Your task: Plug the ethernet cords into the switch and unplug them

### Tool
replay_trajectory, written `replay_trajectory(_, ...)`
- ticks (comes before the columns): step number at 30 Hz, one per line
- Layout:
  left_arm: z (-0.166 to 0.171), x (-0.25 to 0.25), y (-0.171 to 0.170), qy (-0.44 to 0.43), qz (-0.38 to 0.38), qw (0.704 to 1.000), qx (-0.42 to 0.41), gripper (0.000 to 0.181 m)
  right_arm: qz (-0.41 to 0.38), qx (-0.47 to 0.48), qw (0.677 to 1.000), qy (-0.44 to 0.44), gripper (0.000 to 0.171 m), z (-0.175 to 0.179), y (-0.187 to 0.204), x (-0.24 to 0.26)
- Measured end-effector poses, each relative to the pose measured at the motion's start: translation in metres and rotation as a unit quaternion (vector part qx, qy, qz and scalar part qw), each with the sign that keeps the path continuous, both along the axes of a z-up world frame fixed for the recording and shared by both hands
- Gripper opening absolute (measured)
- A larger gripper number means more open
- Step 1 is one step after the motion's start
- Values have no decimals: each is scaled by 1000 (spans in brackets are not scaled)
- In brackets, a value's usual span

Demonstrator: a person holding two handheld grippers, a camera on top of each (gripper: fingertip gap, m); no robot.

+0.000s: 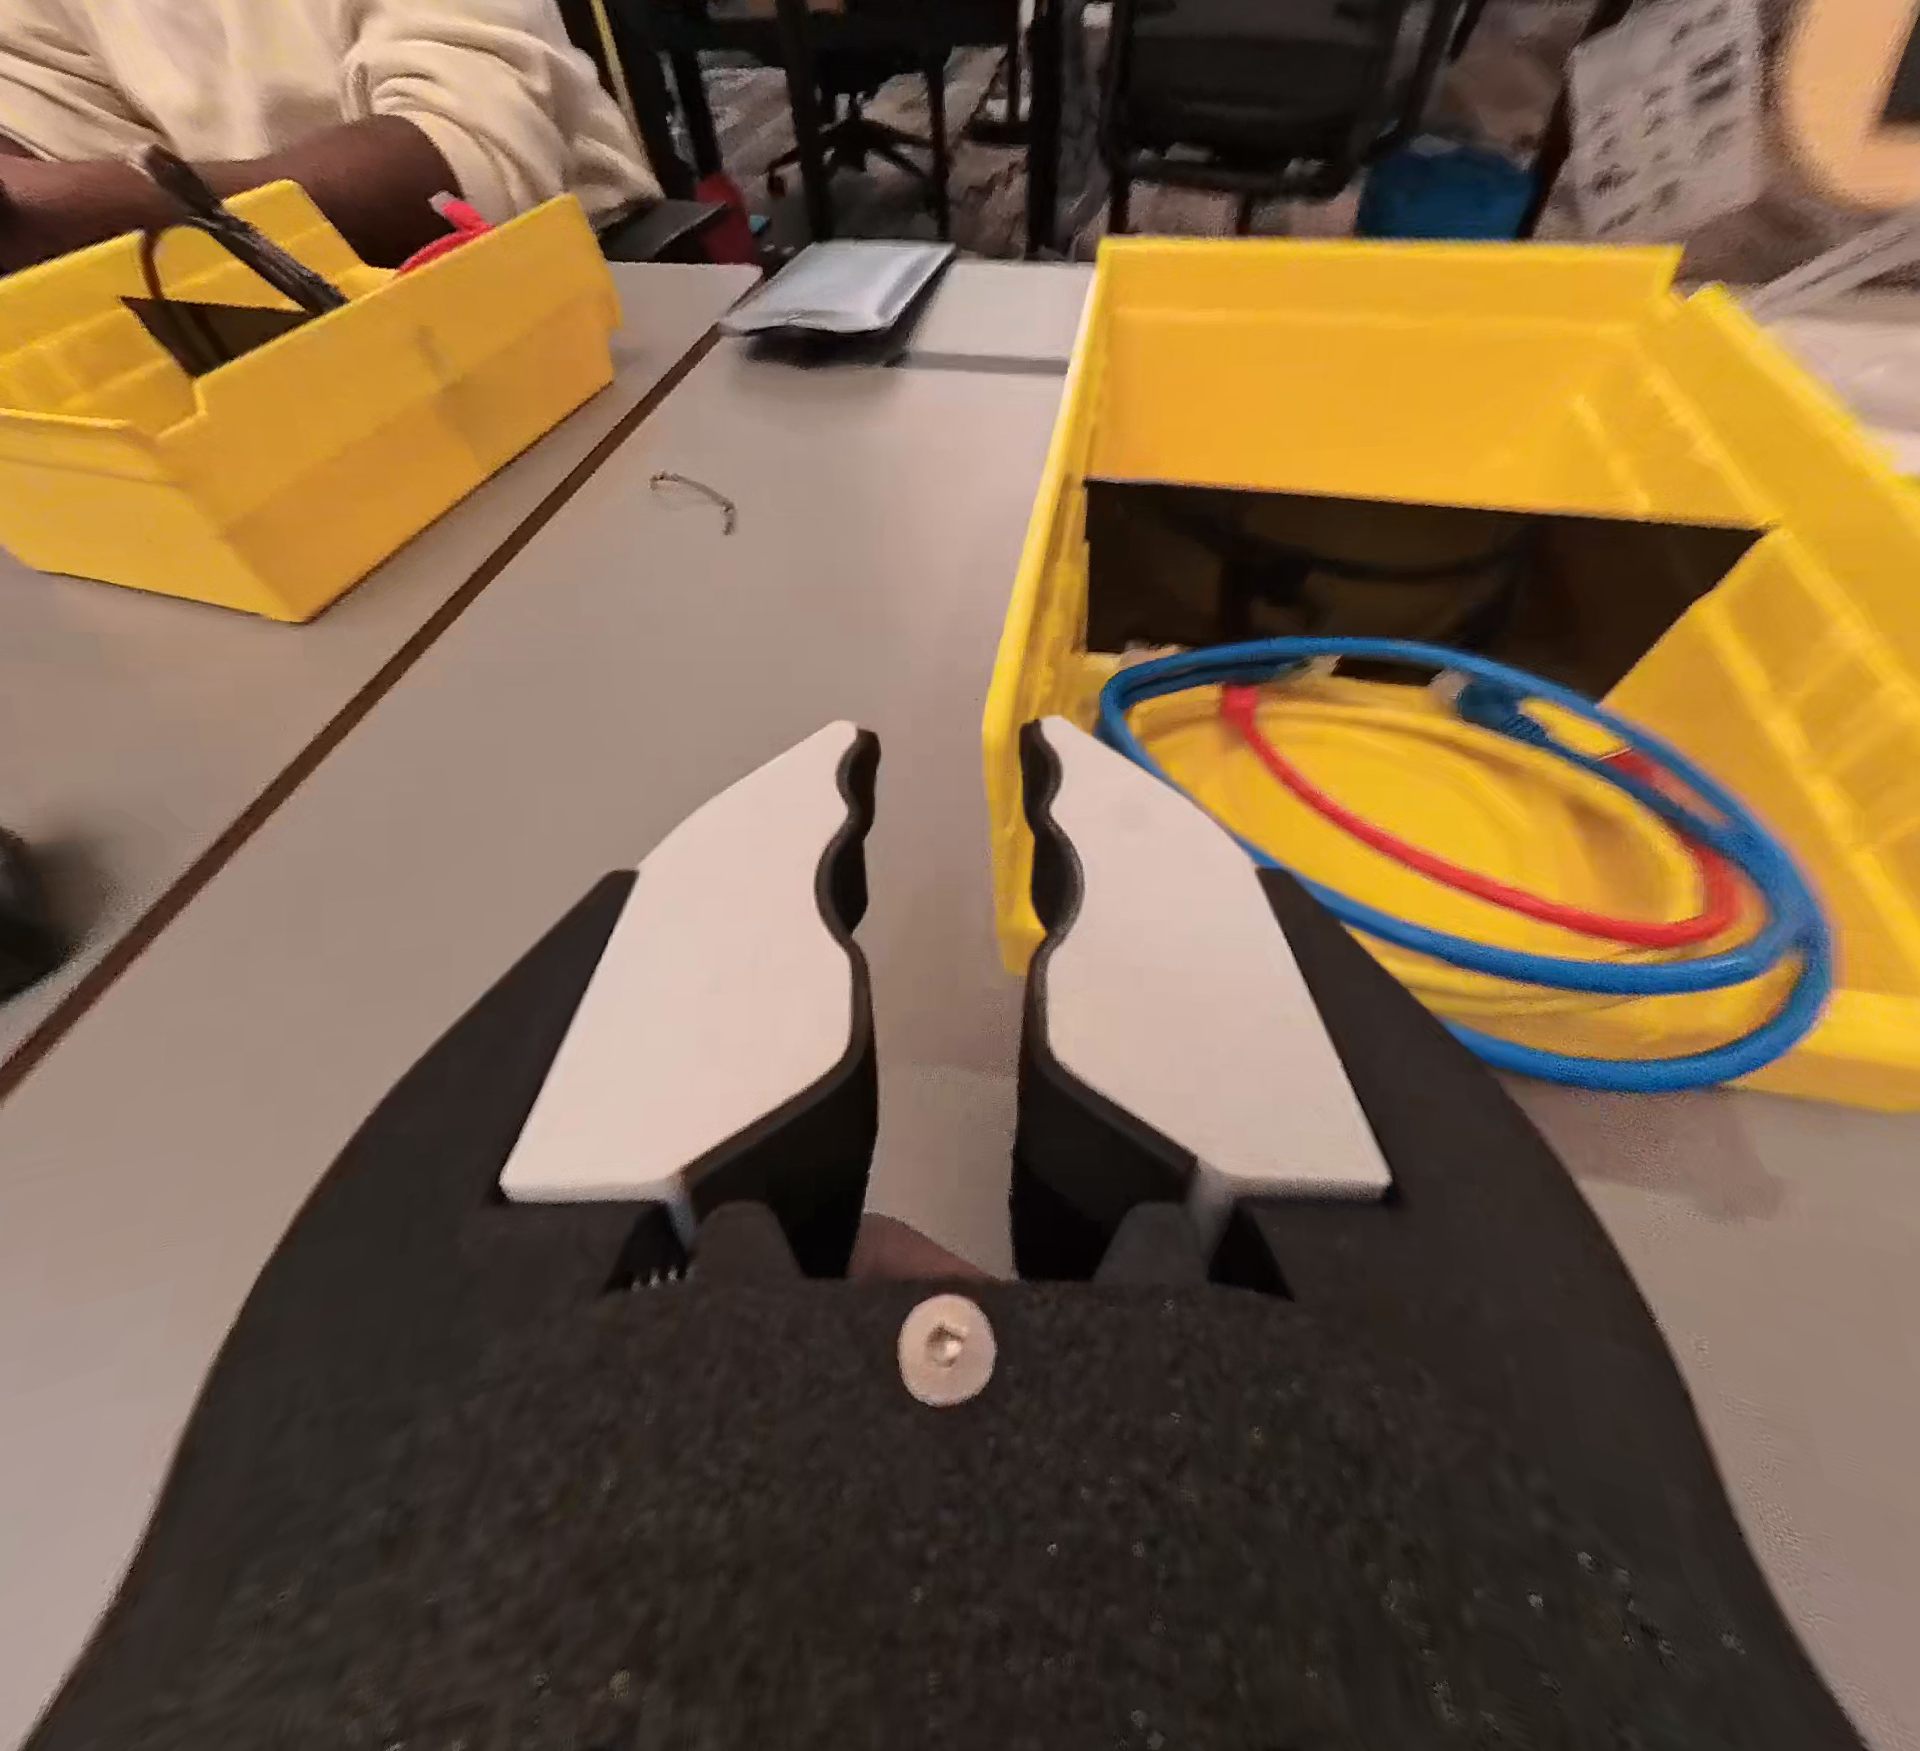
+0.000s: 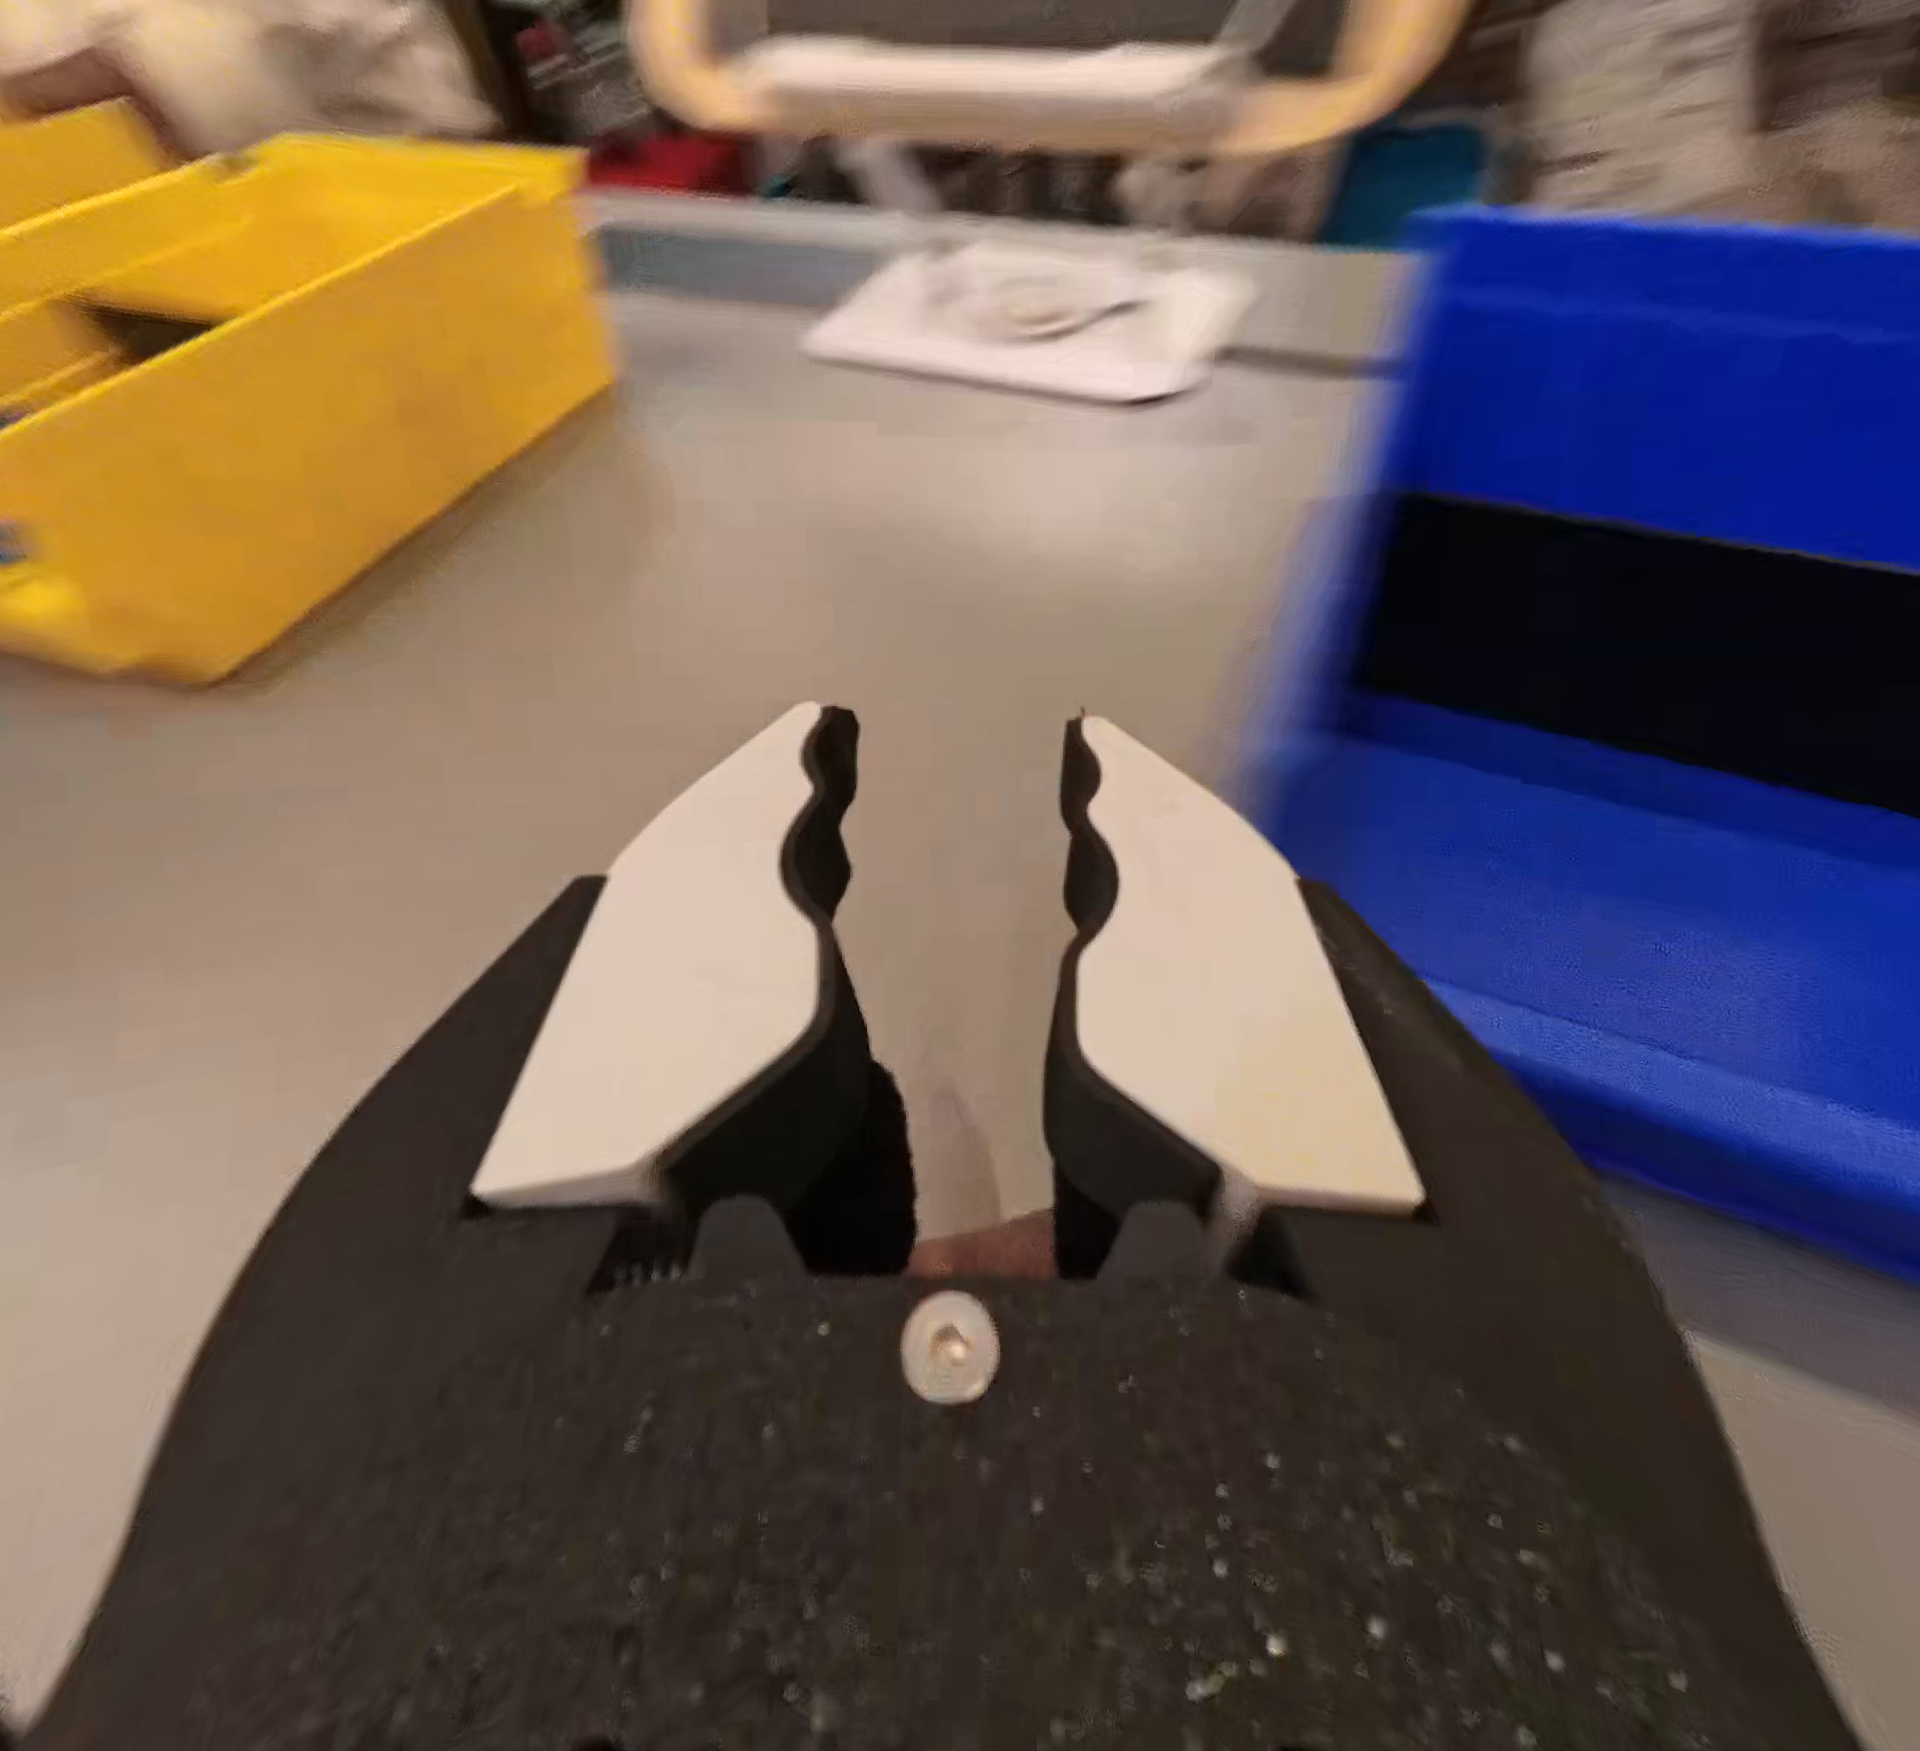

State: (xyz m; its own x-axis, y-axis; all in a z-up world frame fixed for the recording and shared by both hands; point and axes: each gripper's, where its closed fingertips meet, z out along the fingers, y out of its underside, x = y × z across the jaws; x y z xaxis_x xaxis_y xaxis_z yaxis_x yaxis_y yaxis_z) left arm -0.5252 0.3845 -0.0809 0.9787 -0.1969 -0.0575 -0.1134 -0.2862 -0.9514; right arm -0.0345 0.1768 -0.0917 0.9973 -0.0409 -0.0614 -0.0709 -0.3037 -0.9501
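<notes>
Ahead of my left hand-held gripper bare tabletop runs up the frame's middle, walled at right by a yellow bin holding coiled cables; another yellow bin blocks the upper left. My right hand-held gripper faces open tabletop between a yellow bin at left and a blue bin at right.

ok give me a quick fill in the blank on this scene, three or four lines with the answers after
1. The coiled blue ethernet cord lies inside a ____ plastic bin.
2. Coiled with it is a thinner ____ cord.
3. The left gripper is open and holds ____.
4. Right of the right gripper stands a ____ plastic bin.

Missing words: yellow; red; nothing; blue
</notes>
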Motion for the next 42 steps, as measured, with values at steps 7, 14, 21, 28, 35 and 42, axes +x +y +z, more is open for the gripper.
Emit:
replay_trajectory(7,-39,17,19,12,-111,991,-68,22,-220,8,975,3,45,3,-90,220)
replay_trajectory(14,-54,21,29,35,-100,990,-92,5,-192,-74,978,34,4,-45,-71,248)
replay_trajectory(21,-54,18,23,-3,-113,989,-100,2,-184,-73,980,15,3,-45,-77,250)
replay_trajectory(28,-54,16,25,-15,-118,988,-100,2,-190,-58,980,30,4,-45,-77,255)
replay_trajectory(35,-28,-7,-10,-35,-46,995,-79,26,-227,-39,972,-36,21,-8,-112,233)
replay_trajectory(42,-57,119,-117,-198,-222,936,-188,31,-9,11,990,142,26,-20,-83,80)
